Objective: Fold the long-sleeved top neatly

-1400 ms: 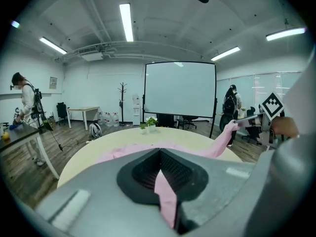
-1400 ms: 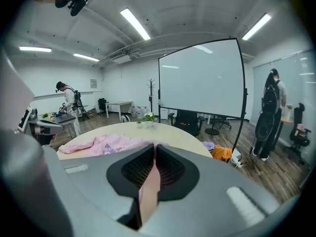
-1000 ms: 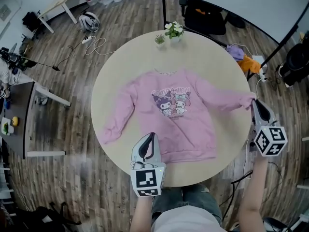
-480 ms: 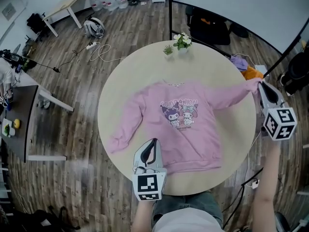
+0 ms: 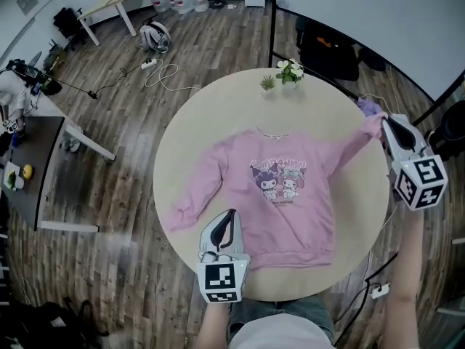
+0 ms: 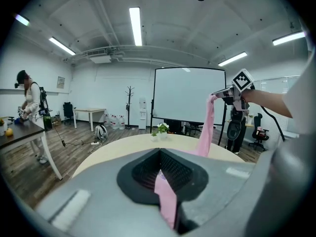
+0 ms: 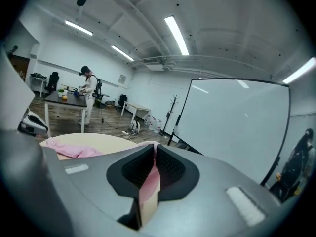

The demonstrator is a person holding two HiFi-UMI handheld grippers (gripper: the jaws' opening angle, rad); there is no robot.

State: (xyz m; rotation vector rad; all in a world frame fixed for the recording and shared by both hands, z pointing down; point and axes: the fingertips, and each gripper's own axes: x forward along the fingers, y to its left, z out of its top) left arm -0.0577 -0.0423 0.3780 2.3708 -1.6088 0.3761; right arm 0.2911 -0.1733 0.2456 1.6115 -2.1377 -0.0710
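Note:
A pink long-sleeved top (image 5: 272, 195) with a cartoon print lies spread on the round beige table (image 5: 218, 115). My left gripper (image 5: 226, 220) is shut on the top's lower hem at the near left; pink cloth shows pinched between its jaws (image 6: 163, 184). My right gripper (image 5: 383, 126) is shut on the cuff of the right sleeve (image 5: 352, 145), held up off the table at the far right, the sleeve stretched taut. Pink fabric (image 7: 148, 181) sits between the right jaws. The left sleeve (image 5: 195, 195) hangs over the table's left edge.
Two small potted plants (image 5: 283, 75) stand at the table's far edge. Wooden floor surrounds the table; a dark side table (image 5: 29, 173) is at the left, a black bag (image 5: 330, 49) and cables at the far right. A person (image 7: 89, 95) stands at a distant desk.
My right gripper has lifted the right sleeve's cuff up and away from the table's right edge, pulling the sleeve taut. The left gripper has kept its hold on the hem.

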